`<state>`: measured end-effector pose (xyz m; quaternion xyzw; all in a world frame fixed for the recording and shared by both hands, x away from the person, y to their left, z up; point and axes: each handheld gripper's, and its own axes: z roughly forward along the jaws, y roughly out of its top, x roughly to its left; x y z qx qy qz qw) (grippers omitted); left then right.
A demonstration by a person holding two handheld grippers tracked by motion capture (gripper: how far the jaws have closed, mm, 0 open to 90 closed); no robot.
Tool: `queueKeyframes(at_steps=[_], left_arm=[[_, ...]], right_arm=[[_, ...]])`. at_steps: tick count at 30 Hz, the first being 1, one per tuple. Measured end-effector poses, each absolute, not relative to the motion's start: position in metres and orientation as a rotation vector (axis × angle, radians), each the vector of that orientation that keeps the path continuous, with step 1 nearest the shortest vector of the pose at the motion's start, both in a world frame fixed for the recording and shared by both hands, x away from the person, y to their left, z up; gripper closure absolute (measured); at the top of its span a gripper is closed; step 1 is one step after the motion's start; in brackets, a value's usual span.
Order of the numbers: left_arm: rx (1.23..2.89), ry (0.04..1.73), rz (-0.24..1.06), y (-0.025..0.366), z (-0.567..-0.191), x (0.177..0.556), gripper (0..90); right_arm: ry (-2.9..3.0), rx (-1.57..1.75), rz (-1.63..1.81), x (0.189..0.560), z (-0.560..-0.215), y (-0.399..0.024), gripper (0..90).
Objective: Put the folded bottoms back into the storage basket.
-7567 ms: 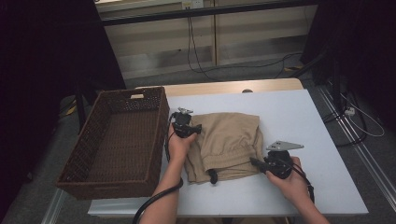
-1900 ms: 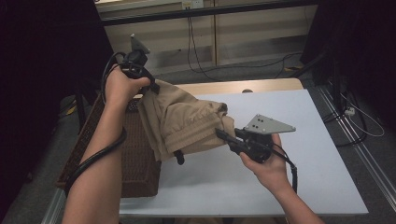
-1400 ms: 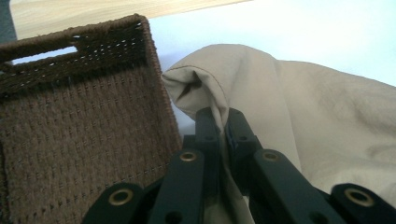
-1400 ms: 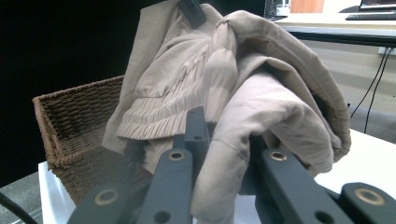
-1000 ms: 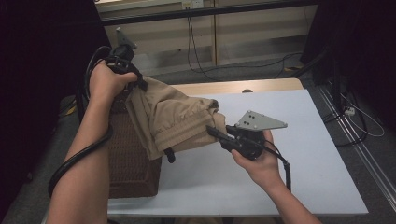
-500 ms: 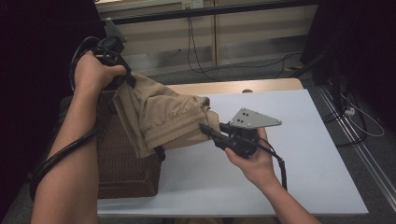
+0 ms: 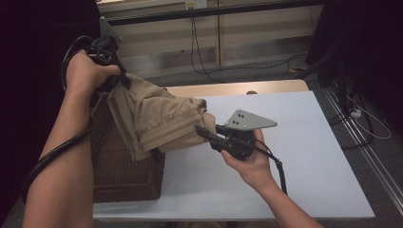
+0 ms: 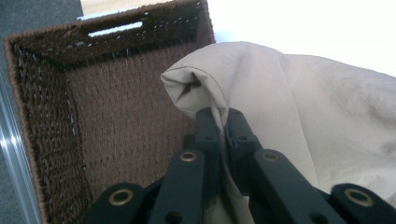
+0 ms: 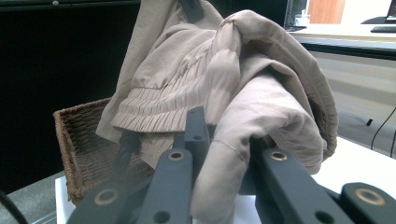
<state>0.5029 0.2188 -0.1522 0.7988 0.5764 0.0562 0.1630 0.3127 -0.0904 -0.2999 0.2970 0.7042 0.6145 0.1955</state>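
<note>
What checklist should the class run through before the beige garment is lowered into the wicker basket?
1. Left gripper clamped on the beige garment: ok.
2. Right gripper clamped on a garment fold: ok.
3. Garment lifted off the white table: ok.
4. Wicker basket interior free of other items: ok where visible.
5. Whole garment above the basket opening: not ok, the right end hangs over the table.
6. Dangling drawstring clear of the basket rim: cannot tell.
</note>
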Motion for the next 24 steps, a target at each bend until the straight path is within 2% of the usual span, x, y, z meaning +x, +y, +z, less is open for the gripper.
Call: queueKeyframes(at_steps=[24], left_arm=[[2.281, 1.742, 0.096, 0.256, -0.163, 0.511, 86.2]], right_arm=[[2.014, 0.800, 1.735, 0.320, -0.307, -0.055, 80.0]])
